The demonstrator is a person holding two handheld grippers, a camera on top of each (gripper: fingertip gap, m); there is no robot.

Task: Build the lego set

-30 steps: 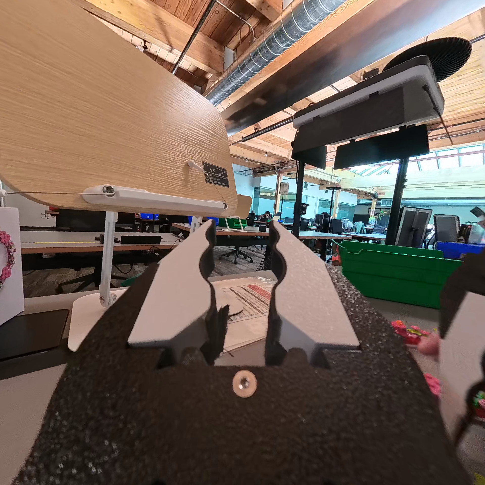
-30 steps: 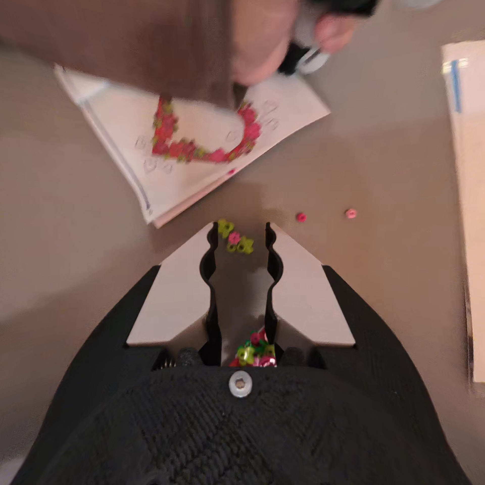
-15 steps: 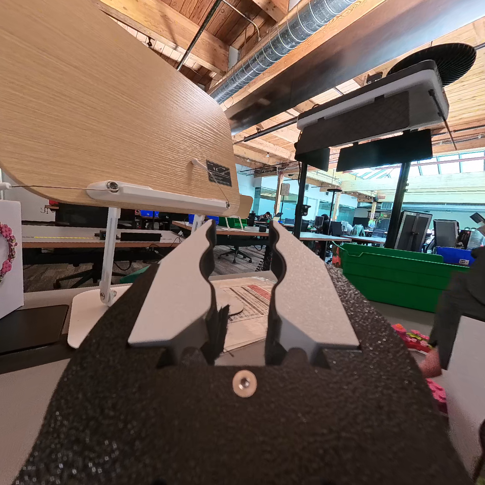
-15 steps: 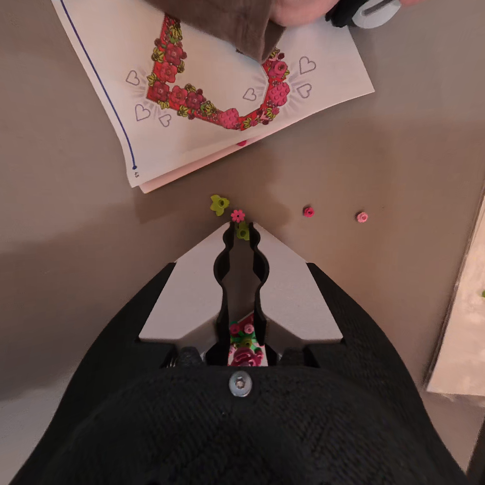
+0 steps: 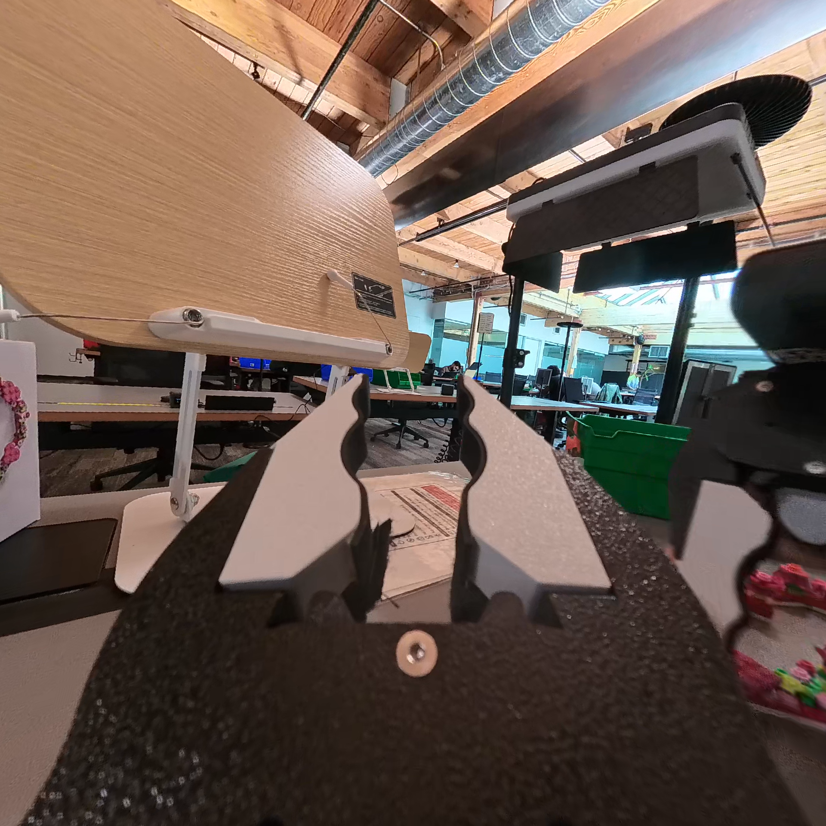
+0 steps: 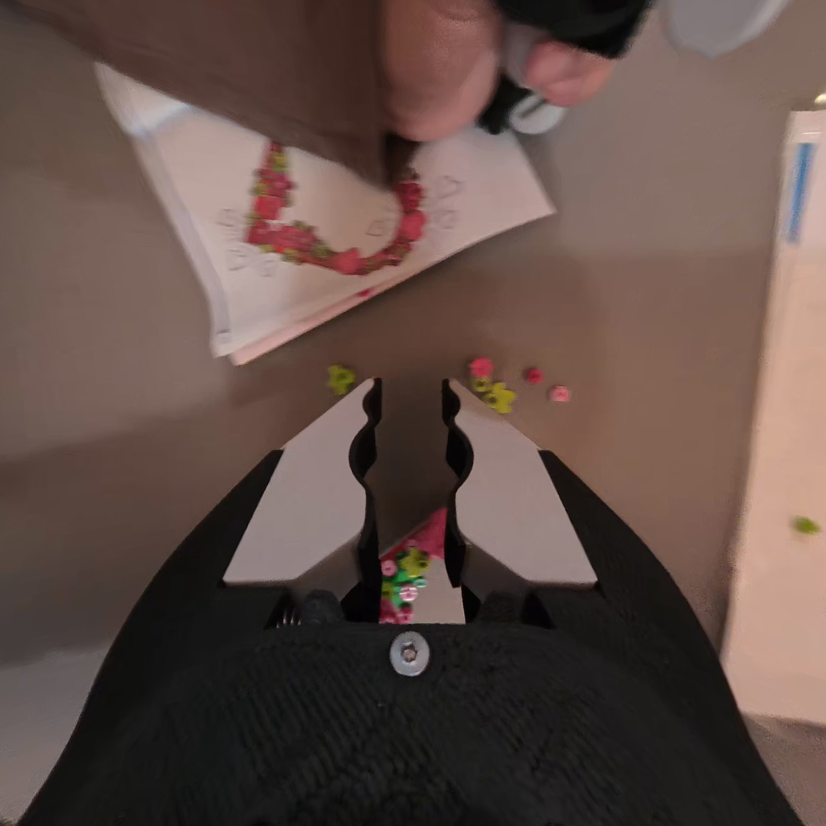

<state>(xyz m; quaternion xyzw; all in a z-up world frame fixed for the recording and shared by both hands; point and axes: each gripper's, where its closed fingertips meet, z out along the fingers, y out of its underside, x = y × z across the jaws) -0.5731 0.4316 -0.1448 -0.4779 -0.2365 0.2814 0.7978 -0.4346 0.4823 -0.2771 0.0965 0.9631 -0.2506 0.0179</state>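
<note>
- Right gripper (image 6: pixel 411 388) points straight down at the surface (image 6: pixel 134 402), jaws parted, nothing between them, holding nothing. Half a second ago they were nearly closed around a lime piece at the tips; now wider, and no piece is there.
- Loose lego bits beside the tips: lime flower piece (image 6: pixel 340 379) just left of the left tip; pink flower (image 6: pixel 480 367) and lime pieces (image 6: pixel 496 395) just right of the right tip; two small round studs, red (image 6: pixel 533 375) and pink (image 6: pixel 559 394), a little farther right.
- Partly built heart (image 6: pixel 409 576), pink and green, shows through the gap near the jaw base, below the gripper.
- Instruction booklet (image 6: pixel 469 214), open at a flower-heart picture, lies beyond the tips. A sleeved hand (image 6: pixel 438 76) gripping a black-and-white handle is over its top edge. View is motion-blurred.
- Left gripper (image 5: pixel 413 393) is held roughly level, aimed across the room, jaws apart and empty; pose and opening match the earlier frames.
- In the left view the right gripper (image 5: pixel 724 549) now fills the right edge, closer in than before, above the pink build (image 5: pixel 786 590).
- Farther out: tilted wooden book stand (image 5: pixel 179 201), white box (image 5: pixel 18 438) on the left, green bin (image 5: pixel 625 465).
</note>
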